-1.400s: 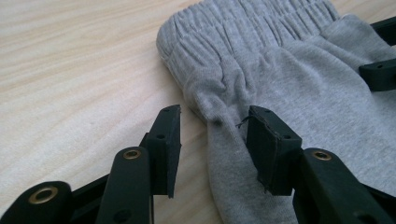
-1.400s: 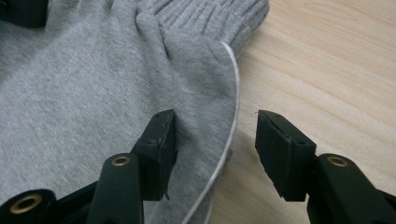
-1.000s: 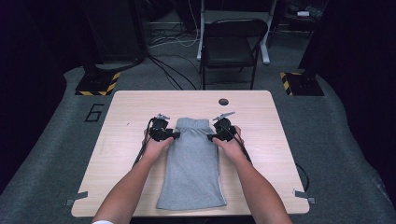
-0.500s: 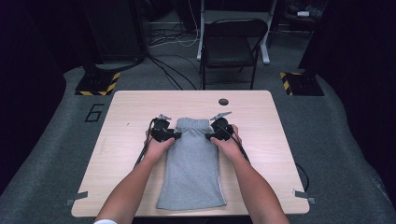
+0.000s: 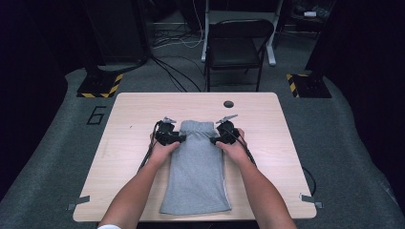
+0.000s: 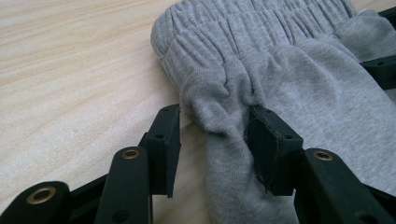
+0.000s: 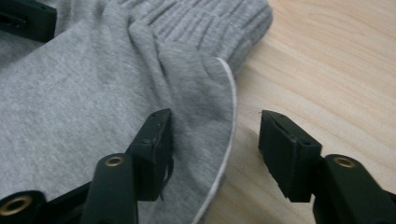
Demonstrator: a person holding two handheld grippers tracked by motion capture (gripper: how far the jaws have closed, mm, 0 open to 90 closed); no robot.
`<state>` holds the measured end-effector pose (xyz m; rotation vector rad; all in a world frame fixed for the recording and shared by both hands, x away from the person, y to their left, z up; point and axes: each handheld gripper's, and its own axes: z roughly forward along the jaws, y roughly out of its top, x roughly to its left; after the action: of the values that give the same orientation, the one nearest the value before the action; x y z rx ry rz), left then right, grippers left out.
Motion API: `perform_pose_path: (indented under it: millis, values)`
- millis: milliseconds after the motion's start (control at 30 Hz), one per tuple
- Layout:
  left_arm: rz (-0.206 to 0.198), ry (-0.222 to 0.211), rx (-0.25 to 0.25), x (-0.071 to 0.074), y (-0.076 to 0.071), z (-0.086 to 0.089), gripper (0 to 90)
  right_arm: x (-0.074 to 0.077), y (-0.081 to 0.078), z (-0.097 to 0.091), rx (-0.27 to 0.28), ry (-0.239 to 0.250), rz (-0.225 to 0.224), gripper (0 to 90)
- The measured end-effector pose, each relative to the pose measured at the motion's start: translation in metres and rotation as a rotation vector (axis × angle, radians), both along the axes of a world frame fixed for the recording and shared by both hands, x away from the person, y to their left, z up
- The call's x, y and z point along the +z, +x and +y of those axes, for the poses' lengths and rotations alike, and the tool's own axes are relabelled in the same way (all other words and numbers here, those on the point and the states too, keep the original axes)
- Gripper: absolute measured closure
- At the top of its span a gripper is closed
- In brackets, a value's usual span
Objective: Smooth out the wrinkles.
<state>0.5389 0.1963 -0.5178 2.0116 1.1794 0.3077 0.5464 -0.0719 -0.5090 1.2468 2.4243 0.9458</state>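
Now I have both grippers parted astride the grey sweatpants' (image 5: 198,167) side edges below the waistband, left gripper (image 6: 212,144) and right gripper (image 7: 212,149) gripping nothing; the right's jaws have just been opening, ready to pinch and fold.

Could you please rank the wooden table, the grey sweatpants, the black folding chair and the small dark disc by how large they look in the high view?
1. Light wooden table.
2. Folded grey fabric sweatpants.
3. Black folding chair; it stands farther from the camera, so its true size against the sweatpants is unsure.
4. Small dark round disc.
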Motion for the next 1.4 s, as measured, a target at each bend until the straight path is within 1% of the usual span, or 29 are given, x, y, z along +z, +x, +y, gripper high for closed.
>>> perform_pose_path:
  millis: [33,67,167,233,267,300,333,367,400,433,533,567,633,667,767,867,900,933,967,1000,1033,1067,1100,1133,1167,1233,1300,1367,1400]
  values:
    - [-0.002,-0.008,0.008,0.000,0.000,-0.001,53.1,-0.001,0.001,-0.001,0.001,0.005,0.004,42.1]
    - [-0.004,-0.002,0.008,0.000,0.000,-0.002,52.8,-0.001,0.001,-0.001,0.001,0.013,0.007,42.0]
    - [-0.011,0.007,0.007,0.000,0.000,-0.003,51.6,-0.001,0.000,-0.001,0.000,0.008,0.002,42.1]
    - [-0.015,0.007,-0.002,-0.001,0.000,-0.003,51.1,-0.002,0.000,-0.001,0.004,0.004,-0.005,42.1]
    - [-0.019,0.020,-0.015,0.000,0.001,-0.002,50.8,-0.002,0.000,0.000,0.005,0.007,-0.006,42.0]
    - [-0.018,0.015,-0.013,-0.001,0.000,-0.003,50.8,-0.002,0.000,0.000,0.005,0.004,-0.005,42.0]
    - [-0.025,0.020,-0.016,-0.001,0.000,-0.004,50.9,-0.002,0.000,0.000,0.008,0.004,-0.007,42.3]
    - [-0.029,0.034,-0.026,0.000,0.000,-0.003,51.1,-0.002,0.000,0.000,0.009,0.003,-0.010,42.7]
    - [-0.027,0.033,-0.033,0.000,0.000,-0.003,51.4,-0.002,0.000,0.000,0.017,0.002,-0.011,43.8]
    - [-0.020,0.030,-0.037,0.000,0.000,-0.003,53.5,-0.002,0.000,0.000,0.025,0.004,-0.011,46.4]
    - [-0.016,0.021,-0.036,0.000,-0.001,-0.004,56.7,-0.001,-0.001,0.002,0.041,0.017,0.000,56.1]
    - [-0.017,0.019,-0.040,0.000,0.000,-0.003,59.4,-0.001,-0.001,0.002,0.051,0.015,0.002,58.9]
    - [-0.001,-0.005,-0.031,0.000,-0.001,-0.004,63.5,-0.001,-0.002,0.002,0.066,0.017,0.001,61.5]
    - [-0.002,-0.005,-0.032,-0.001,-0.001,-0.003,65.3,-0.001,-0.002,0.003,0.060,0.030,0.008,62.3]
    - [0.009,-0.008,-0.034,0.000,-0.001,-0.003,69.7,-0.001,-0.002,0.002,0.068,0.038,0.014,68.1]
    - [0.021,-0.003,-0.035,0.000,-0.001,-0.004,74.1,-0.001,-0.001,0.002,0.084,0.043,0.030,74.7]
    - [0.024,-0.003,-0.034,0.001,-0.002,-0.004,75.7,-0.001,-0.001,0.002,0.077,0.050,0.037,76.4]
    - [0.026,0.001,-0.035,0.001,-0.002,-0.004,76.9,-0.001,-0.002,0.004,0.057,0.063,0.045,78.0]
    - [0.030,0.009,-0.037,0.002,-0.002,-0.004,78.1,0.000,-0.002,0.004,0.051,0.063,0.057,79.0]
    - [0.029,0.024,-0.042,0.002,-0.002,-0.004,79.4,0.000,-0.002,0.004,0.051,0.065,0.051,79.8]
    - [0.027,0.036,-0.042,0.003,-0.003,-0.005,80.0,0.000,-0.002,0.004,0.045,0.067,0.057,80.3]
    - [0.020,0.049,-0.053,0.005,-0.004,-0.005,80.7,0.001,-0.003,0.005,0.041,0.061,0.059,80.7]
    - [0.010,0.061,-0.059,0.006,-0.004,-0.004,81.2,0.002,-0.003,0.006,0.035,0.058,0.057,80.9]
    - [0.015,0.058,-0.058,0.007,-0.005,-0.004,81.5,0.004,-0.004,0.007,0.036,0.052,0.056,81.2]
    - [0.008,0.062,-0.061,0.008,-0.005,-0.003,81.8,0.006,-0.005,0.006,0.052,0.032,0.042,81.4]
    - [0.006,0.057,-0.066,0.011,-0.005,-0.002,82.0,0.011,-0.007,0.007,0.059,0.029,0.021,81.5]
    - [-0.008,0.048,-0.064,0.015,-0.006,-0.001,82.2,0.016,-0.009,0.005,0.073,0.036,0.008,81.6]
    - [-0.016,0.034,-0.064,0.019,-0.008,0.000,82.3,0.021,-0.011,0.004,0.075,0.042,-0.004,81.6]
    - [-0.024,0.033,-0.069,0.021,-0.009,0.001,82.3,0.024,-0.012,0.003,0.086,0.040,-0.020,81.6]
